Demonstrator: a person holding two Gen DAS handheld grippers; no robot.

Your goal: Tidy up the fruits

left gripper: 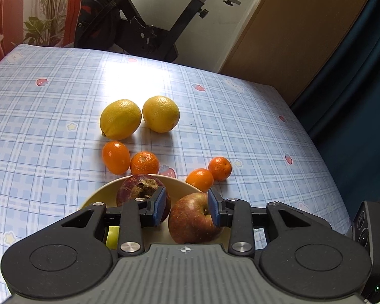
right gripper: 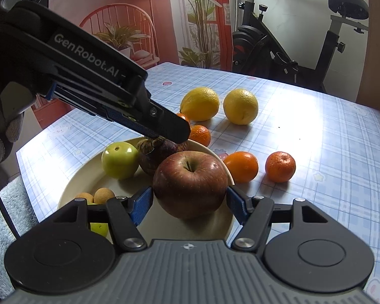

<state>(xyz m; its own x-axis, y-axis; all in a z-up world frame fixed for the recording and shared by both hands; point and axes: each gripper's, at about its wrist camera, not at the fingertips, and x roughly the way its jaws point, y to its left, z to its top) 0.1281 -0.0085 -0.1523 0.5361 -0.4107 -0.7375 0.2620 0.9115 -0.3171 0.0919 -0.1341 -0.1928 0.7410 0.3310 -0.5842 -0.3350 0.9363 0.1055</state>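
Note:
A red apple (right gripper: pixel 190 182) sits on the cream plate (right gripper: pixel 76 177), and my right gripper (right gripper: pixel 189 207) is shut on it, blue pads against both its sides. Beside it on the plate lie a mangosteen (right gripper: pixel 154 159), a green apple (right gripper: pixel 120 159) and small tan fruits (right gripper: pixel 103 195). My left gripper (left gripper: pixel 187 207) hovers open over the plate with nothing held; its tip (right gripper: pixel 174 130) sits just above the mangosteen (left gripper: pixel 134 190). Two lemons (left gripper: pixel 120 119) (left gripper: pixel 161 114) and several mandarins (left gripper: pixel 145 163) (left gripper: pixel 199 179) lie on the checked tablecloth beyond the plate.
An exercise bike (right gripper: pixel 278 38) stands behind the table's far edge. A dark blue curtain (left gripper: pixel 354 101) hangs to the right of the table. A fluffy pale cloth (right gripper: pixel 10 202) lies off the table's left side, near a gloved hand (right gripper: pixel 2 131).

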